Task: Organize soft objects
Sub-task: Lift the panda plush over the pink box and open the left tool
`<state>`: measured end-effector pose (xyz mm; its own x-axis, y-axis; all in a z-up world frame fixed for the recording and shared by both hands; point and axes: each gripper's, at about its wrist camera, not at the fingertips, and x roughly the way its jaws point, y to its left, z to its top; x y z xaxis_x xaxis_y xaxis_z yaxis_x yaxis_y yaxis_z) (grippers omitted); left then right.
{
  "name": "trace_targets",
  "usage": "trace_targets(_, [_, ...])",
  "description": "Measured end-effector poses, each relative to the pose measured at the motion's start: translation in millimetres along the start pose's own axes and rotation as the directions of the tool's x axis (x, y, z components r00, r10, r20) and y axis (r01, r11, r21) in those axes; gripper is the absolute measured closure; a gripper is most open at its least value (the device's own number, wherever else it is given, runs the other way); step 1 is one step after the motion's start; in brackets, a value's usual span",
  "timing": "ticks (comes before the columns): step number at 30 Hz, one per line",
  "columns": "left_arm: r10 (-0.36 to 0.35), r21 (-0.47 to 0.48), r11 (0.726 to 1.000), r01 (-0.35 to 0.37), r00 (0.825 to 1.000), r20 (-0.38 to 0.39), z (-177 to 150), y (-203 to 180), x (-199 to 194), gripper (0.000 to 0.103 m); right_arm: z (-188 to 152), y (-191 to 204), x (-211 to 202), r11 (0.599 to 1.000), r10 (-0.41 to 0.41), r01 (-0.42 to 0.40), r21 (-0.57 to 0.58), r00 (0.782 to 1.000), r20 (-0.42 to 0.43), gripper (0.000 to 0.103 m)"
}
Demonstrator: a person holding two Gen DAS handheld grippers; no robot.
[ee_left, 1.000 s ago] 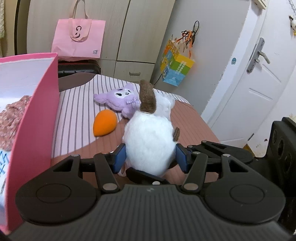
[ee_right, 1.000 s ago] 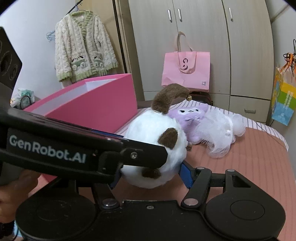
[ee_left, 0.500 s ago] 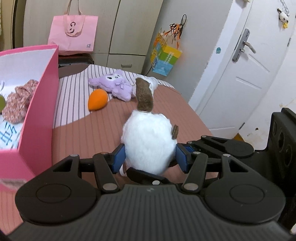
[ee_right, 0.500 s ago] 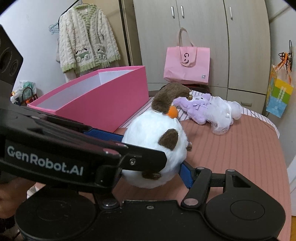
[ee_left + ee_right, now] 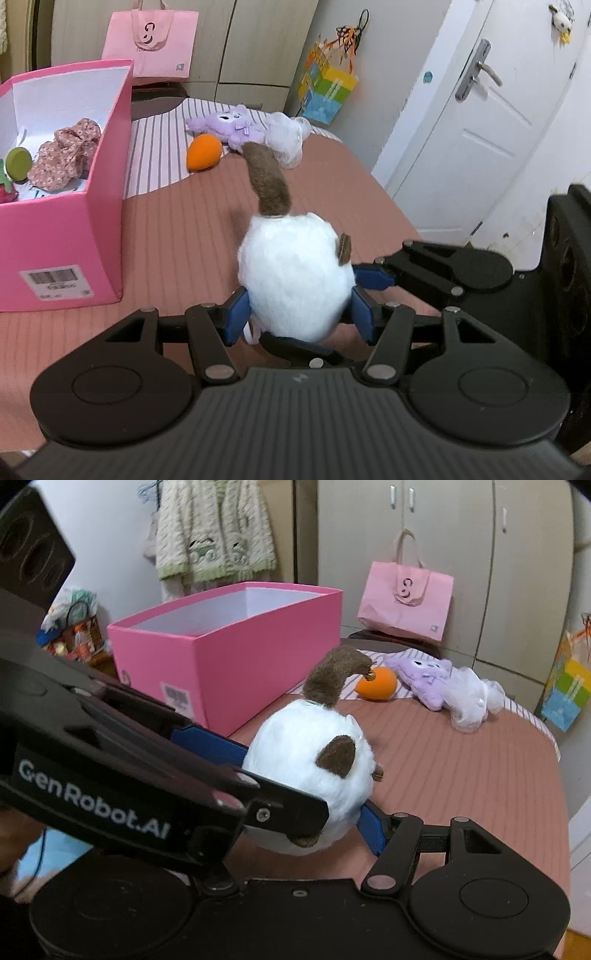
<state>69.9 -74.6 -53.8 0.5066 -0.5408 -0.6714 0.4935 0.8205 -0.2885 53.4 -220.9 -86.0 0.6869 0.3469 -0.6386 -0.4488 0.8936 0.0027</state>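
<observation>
white plush toy (image 5: 295,280): round, fluffy, brown tail curling up, small brown ear patches; sitting above the bed (image 5: 332,192), right of the pink box (image 5: 66,236) | left gripper (image 5: 299,314): jaws pressing both flanks, squeezing it | right gripper (image 5: 306,797): jaws also closing on it, blue pads touching fur
</observation>
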Motion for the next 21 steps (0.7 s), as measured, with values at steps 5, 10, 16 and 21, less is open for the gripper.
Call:
trace_targets(5, [-0.023, -0.017, 1.000, 0.023, 0.999, -0.034, 1.6, 8.3, -20.2, 0.047, 7.9, 19.3, -8.1, 0.997, -0.003, 0.002, -0.077, 1.000, -0.014, 0.034])
trace_targets(10, [-0.052, -0.040, 0.998, 0.049, 0.996, -0.075, 2.5, 18.7, -49.1, 0.047, 22.8, 33.5, -21.3, 0.992, 0.064, -0.068, -0.104, 0.997, -0.045, 0.034])
trace_targets(16, [-0.027, -0.045, 0.999, 0.023, 0.995, -0.092, 7.1, 30.1, -89.4, 0.047, 45.2, 44.7, -32.5, 0.976, 0.201, -0.205, -0.070, 0.978, -0.059, 0.033])
trace_targets(21, [0.019, -0.068, 0.997, -0.021, 0.999, -0.039, 13.9, 41.7, -116.7, 0.045, 65.8, 56.0, -34.8, 0.957, 0.281, -0.282, -0.061, 0.959, -0.018, 0.033])
